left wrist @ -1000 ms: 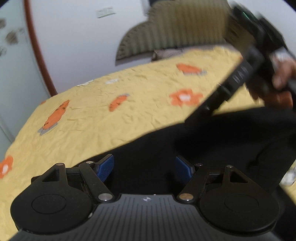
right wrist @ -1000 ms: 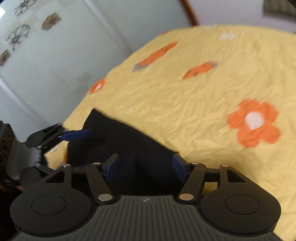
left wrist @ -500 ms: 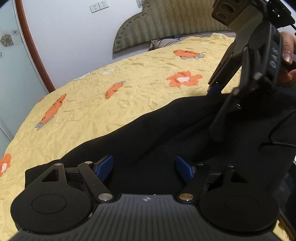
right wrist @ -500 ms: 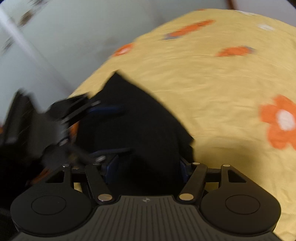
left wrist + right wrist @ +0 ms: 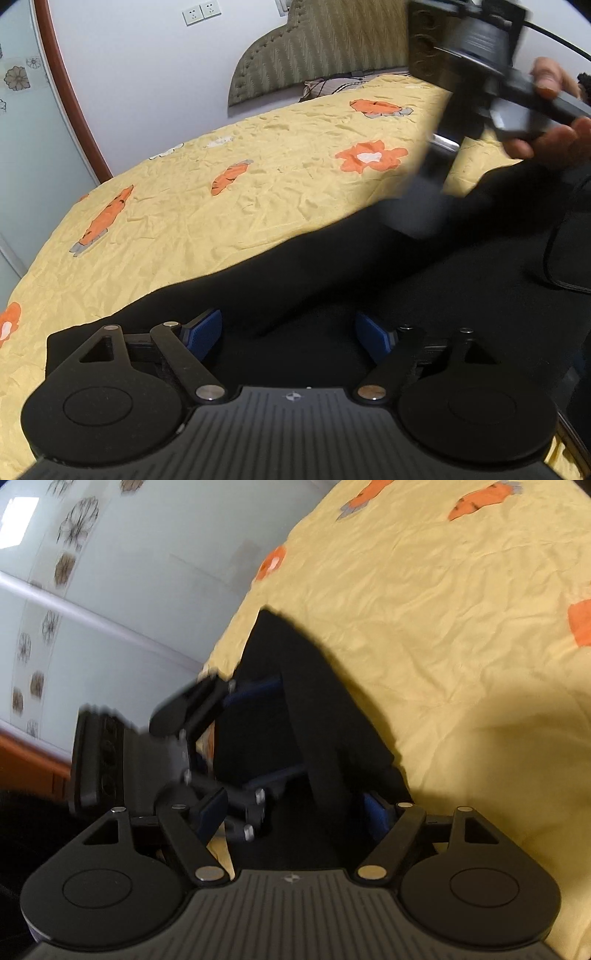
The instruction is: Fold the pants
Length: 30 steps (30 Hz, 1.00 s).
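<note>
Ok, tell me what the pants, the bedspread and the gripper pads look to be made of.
Pants: matte black soft cloth, probably knit or cotton; it drapes and shows no sheen. Bedspread: thin yellow woven fabric, likely cotton, finely crinkled all over, with printed orange flowers. Pads on the left hand-held gripper: blue ribbed pads, seemingly rubber or soft plastic, on black hard plastic arms.

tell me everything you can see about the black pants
The pants are plain black soft cloth with no visible pattern. They lie spread across the near side of a wrinkled yellow bedspread with orange flowers, one edge running diagonally. In the right wrist view a narrow end reaches toward the bed's edge. The left gripper and right gripper are both open over the cloth.
</note>
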Each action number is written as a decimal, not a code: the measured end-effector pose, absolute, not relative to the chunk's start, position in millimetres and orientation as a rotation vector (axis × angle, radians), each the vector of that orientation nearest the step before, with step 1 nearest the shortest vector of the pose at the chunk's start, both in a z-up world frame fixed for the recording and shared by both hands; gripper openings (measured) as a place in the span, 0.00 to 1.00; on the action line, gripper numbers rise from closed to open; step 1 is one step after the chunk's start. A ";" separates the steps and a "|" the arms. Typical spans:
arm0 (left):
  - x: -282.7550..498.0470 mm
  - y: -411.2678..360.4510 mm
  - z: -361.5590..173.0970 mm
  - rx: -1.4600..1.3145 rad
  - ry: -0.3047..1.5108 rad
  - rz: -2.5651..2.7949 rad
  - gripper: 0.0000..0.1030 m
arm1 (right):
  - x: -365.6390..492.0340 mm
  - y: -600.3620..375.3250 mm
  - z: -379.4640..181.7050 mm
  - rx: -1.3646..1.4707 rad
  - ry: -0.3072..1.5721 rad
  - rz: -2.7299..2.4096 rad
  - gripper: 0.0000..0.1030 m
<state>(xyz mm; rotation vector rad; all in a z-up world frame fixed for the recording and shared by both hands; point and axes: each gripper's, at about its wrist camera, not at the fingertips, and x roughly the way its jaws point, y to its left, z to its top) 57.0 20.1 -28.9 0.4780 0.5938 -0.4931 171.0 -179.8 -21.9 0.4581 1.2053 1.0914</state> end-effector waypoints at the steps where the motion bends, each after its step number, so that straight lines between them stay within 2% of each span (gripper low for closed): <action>1: 57.5 20.0 -28.9 0.477 0.595 -0.492 0.80 | 176.5 -179.5 -23.3 0.513 1.195 1.078 0.75; 6: 58.5 19.6 -29.2 0.471 0.591 -0.474 0.80 | 213.0 -193.5 -34.9 0.802 1.071 0.845 0.79; 8: 59.3 19.4 -29.9 0.468 0.592 -0.472 0.80 | 222.8 -199.7 -46.7 0.906 1.100 0.792 0.79; 13: 62.3 20.1 -28.9 0.466 0.607 -0.464 0.83 | 214.0 -199.3 -51.6 0.916 1.079 0.732 0.77; 19: 57.2 22.3 -17.9 0.478 0.596 -0.424 0.81 | 183.4 -245.8 -10.4 0.741 0.988 0.433 0.78; 22: 49.8 15.8 -3.5 0.478 0.551 -0.423 0.82 | 148.8 -238.1 4.2 0.764 0.929 0.608 0.83; 26: 47.8 -2.0 10.9 0.481 0.528 -0.410 0.82 | 133.4 -217.2 -19.2 0.762 1.028 0.578 0.84; 27: 47.5 -5.9 14.3 0.477 0.529 -0.405 0.82 | 135.3 -220.4 -28.9 0.742 1.056 0.501 0.78; 30: 40.7 -14.6 25.4 0.442 0.536 -0.421 0.83 | 112.1 -254.9 -19.9 0.858 0.927 0.386 0.79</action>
